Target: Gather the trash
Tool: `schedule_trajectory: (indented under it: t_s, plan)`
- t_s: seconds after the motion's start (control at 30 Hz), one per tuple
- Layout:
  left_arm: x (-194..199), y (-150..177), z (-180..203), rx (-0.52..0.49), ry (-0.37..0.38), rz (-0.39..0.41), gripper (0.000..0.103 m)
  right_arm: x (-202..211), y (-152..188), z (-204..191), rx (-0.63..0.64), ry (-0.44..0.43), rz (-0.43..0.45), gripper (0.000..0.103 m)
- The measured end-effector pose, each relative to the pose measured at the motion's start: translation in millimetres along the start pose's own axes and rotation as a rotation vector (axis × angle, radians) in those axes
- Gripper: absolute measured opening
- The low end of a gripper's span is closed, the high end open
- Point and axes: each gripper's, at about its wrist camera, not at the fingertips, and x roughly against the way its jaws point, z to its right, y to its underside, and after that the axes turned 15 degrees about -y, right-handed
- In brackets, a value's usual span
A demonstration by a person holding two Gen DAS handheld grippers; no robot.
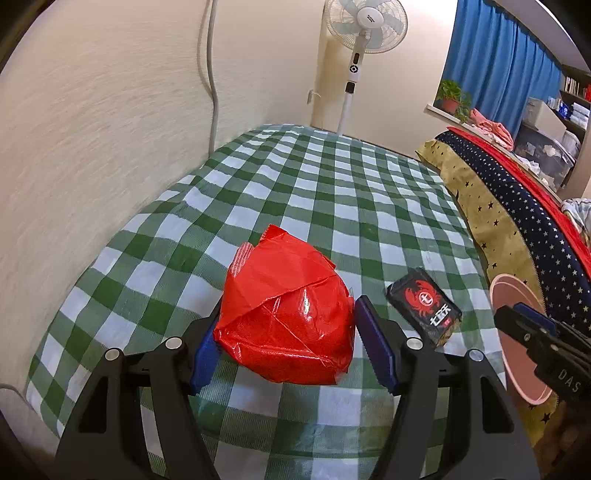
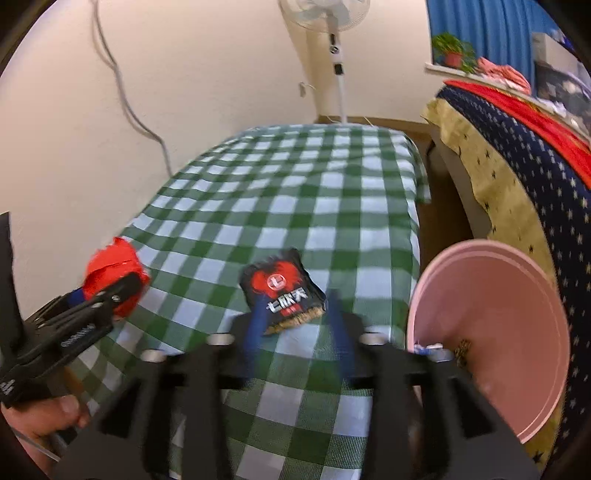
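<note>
The left tool (image 1: pixel 284 339) is spread around the red bag (image 1: pixel 286 314) on the desk (image 1: pixel 332 192), not yet pinching; closing comes next. The right tool (image 2: pixel 295 325), spread, nears the black packet (image 2: pixel 282 293) beside the pink bin (image 2: pixel 487 332).

Green-and-white checked cloth (image 1: pixel 332 192) covers the table. Standing fan (image 1: pixel 364 22) at the far wall, grey cable (image 1: pixel 210 74) hanging down the wall to its left. Blue curtain (image 1: pixel 498 62), potted plant (image 1: pixel 452 98) on the sill. Star-print blanket (image 1: pixel 517 199) on the right.
</note>
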Motion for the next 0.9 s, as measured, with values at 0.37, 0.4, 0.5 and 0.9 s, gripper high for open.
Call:
schedule_trajectory:
  t_s: [0.37, 0.4, 0.5, 0.9]
  plan:
    - [-12, -9, -10, 0.020, -0.032, 0.015, 0.066, -48, -4, 13, 0.026, 0.002, -0.079, 0.087]
    - [-13, -9, -10, 0.018, -0.034, 0.016, 0.066, -53, -6, 14, 0.030, 0.002, -0.090, 0.088]
    - [-18, -10, -10, 0.019, -0.043, 0.013, 0.066, -66, -8, 11, 0.077, 0.023, -0.126, 0.088]
    - [-23, -11, -5, 0.011, -0.046, 0.010, 0.066, -85, 2, 3, 0.177, 0.049, -0.228, 0.068]
